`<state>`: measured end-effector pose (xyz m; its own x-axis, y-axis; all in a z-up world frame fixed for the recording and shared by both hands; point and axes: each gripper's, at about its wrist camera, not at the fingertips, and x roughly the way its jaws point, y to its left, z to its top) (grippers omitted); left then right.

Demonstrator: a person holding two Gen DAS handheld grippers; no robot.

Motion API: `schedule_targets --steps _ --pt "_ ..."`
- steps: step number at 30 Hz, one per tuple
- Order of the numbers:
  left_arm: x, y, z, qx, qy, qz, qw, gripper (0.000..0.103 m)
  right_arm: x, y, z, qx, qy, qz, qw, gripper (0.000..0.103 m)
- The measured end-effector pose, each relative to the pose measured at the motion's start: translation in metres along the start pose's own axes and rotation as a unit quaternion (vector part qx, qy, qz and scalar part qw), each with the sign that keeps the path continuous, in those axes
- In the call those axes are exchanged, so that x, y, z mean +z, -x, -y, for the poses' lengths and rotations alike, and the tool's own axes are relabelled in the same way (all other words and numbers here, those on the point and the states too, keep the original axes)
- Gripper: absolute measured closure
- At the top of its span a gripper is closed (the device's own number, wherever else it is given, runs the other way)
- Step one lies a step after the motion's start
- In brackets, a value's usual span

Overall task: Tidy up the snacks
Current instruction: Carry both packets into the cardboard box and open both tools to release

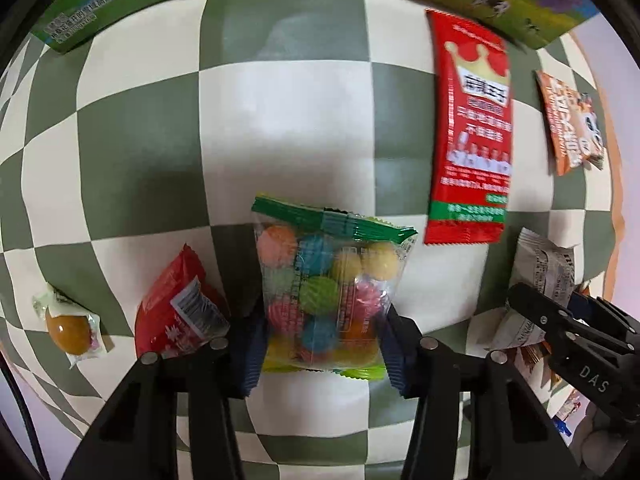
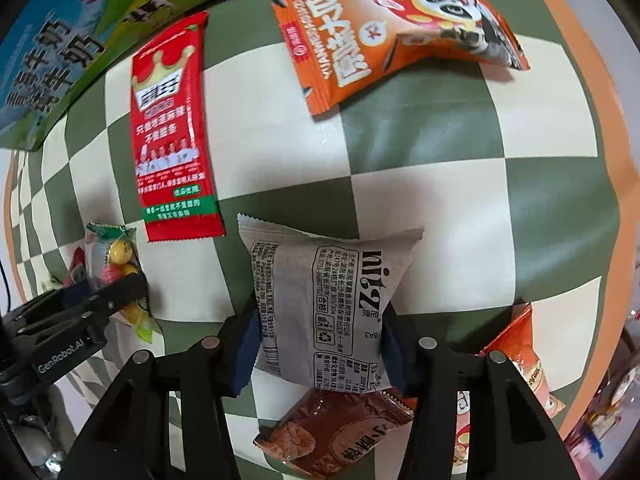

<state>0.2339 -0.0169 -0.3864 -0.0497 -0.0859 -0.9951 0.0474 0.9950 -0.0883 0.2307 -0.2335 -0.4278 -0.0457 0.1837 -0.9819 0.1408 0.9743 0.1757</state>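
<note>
Left gripper (image 1: pixel 322 334) clamped on clear bag of coloured candy balls (image 1: pixel 328 292); red packet (image 1: pixel 176 312) just left of it. Right gripper (image 2: pixel 320 344) pinching grey printed pouch (image 2: pixel 324 304), brown sachet (image 2: pixel 332 428) beneath. Ahead: long red sachet (image 2: pixel 172 128), orange panda pack (image 2: pixel 396 28), green carton (image 1: pixel 100 8). All on green-and-cream checked cloth (image 2: pixel 460 200).

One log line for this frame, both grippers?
left gripper: shut on candy-ball bag | right gripper: shut on grey packet | both on checkered cloth
</note>
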Motion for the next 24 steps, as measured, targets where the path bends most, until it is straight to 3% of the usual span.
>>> schedule_targets --steps 5,11,18,21,24 --pt "-0.01 0.026 0.004 -0.02 -0.001 0.015 0.9997 0.057 -0.004 0.026 -0.006 0.026 0.013 0.02 0.999 0.049" --pt "-0.009 0.099 -0.002 -0.077 0.009 0.064 0.9949 0.057 0.0 0.109 -0.028 0.094 0.045 0.074 0.992 0.049" --pt "0.04 0.206 -0.024 -0.106 0.008 0.151 0.9828 0.057 0.037 0.206 -0.082 0.158 0.082 0.149 0.973 0.049" --pt "0.076 0.223 -0.041 -0.079 0.009 0.159 0.984 0.057 0.069 0.227 -0.109 0.159 0.097 0.176 0.967 0.049" --pt "0.124 0.223 -0.06 -0.053 0.014 0.138 0.989 0.057 0.109 0.225 -0.137 0.162 0.102 0.179 0.965 0.049"
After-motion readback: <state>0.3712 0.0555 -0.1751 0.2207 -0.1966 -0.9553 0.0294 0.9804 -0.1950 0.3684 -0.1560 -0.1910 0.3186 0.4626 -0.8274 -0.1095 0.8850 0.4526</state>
